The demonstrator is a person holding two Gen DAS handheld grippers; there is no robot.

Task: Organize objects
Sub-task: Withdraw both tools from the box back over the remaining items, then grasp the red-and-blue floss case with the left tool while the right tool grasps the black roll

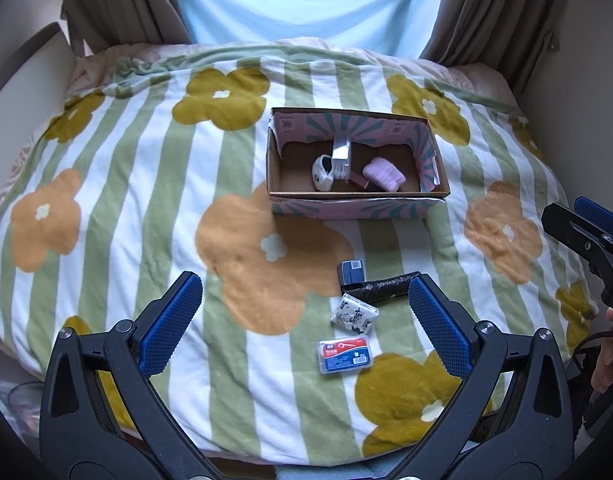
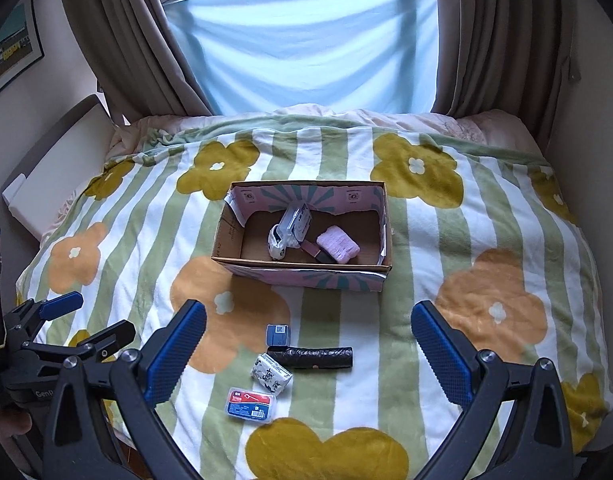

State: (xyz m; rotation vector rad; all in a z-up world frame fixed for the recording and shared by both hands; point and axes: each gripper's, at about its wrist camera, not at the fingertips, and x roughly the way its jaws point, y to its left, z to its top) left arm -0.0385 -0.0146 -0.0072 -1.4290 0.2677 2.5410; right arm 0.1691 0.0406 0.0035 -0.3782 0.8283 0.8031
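An open cardboard box [image 1: 358, 200] [image 2: 306, 272] stands mid-bed holding a pink cloth roll [image 1: 384, 175] [image 2: 338, 245], a clear plastic case [image 1: 341, 156] [image 2: 296, 220], a white patterned packet [image 1: 321, 174] [image 2: 277, 245] and a small dark item. In front lie a small blue box [image 1: 352, 271] [image 2: 278, 334], a black roll [image 1: 380, 288] [image 2: 312, 357], a white patterned packet [image 1: 354, 314] [image 2: 271, 374] and a red-and-blue case [image 1: 345, 355] [image 2: 250, 402]. My left gripper [image 1: 306, 320] is open above these loose items. My right gripper [image 2: 308, 356] is open too, hovering over the black roll.
A flower-and-stripe blanket [image 1: 146, 200] [image 2: 466, 240] covers the bed. Brown curtains [image 2: 126, 40] and a light blue sheet [image 2: 306, 48] hang behind. The right gripper's fingers [image 1: 586, 228] show at the left view's edge, and the left gripper's fingers [image 2: 66, 312] at the right view's edge. A hand [image 1: 606, 360] shows lower right.
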